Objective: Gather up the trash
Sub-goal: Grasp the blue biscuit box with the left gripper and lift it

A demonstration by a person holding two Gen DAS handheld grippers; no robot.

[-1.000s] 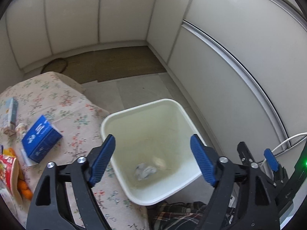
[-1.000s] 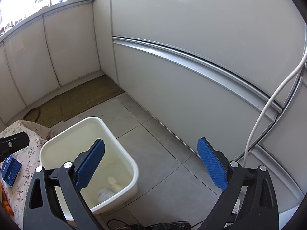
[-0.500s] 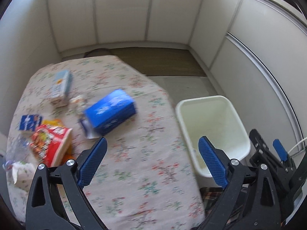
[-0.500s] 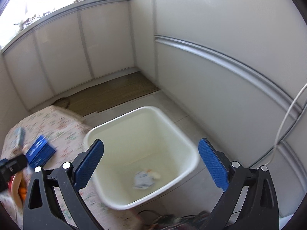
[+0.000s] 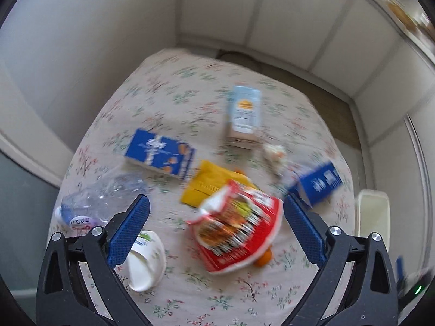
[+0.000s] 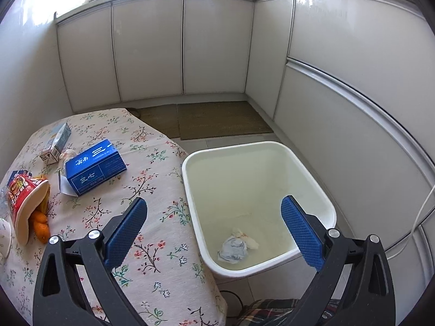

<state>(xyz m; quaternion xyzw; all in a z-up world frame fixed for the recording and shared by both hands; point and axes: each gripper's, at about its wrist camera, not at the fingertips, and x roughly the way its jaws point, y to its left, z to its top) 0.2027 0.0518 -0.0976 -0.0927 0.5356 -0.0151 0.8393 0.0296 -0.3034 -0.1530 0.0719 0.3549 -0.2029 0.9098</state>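
**Both tongs spread wide above bench and bin**

Left wrist view, blurred: left tongs (image 5: 216,233) wide after just opening further, nothing between the pads, pointed down at the floral-clothed bench (image 5: 168,92). Just beyond the tips at centre, red noodle cup (image 5: 239,225) on its side over an orange (image 5: 263,258); yellow packet (image 5: 214,184) touching its upper edge. At lower left, white cup (image 5: 146,260) on its side beside the left pad; clear plastic bottle (image 5: 103,198) above it. Blue biscuit box (image 5: 160,153) at centre left, pale blue carton (image 5: 244,114) at upper centre, crumpled paper (image 5: 274,153) below it, dark blue box (image 5: 318,184) at right. White bin (image 5: 372,217) at right edge, off the bench.

Right wrist view, sharp: right tongs (image 6: 214,231) wide and empty, left pad over the bench edge, right pad over the bin. Inside the bin, on its floor at lower centre, crumpled trash (image 6: 236,247).
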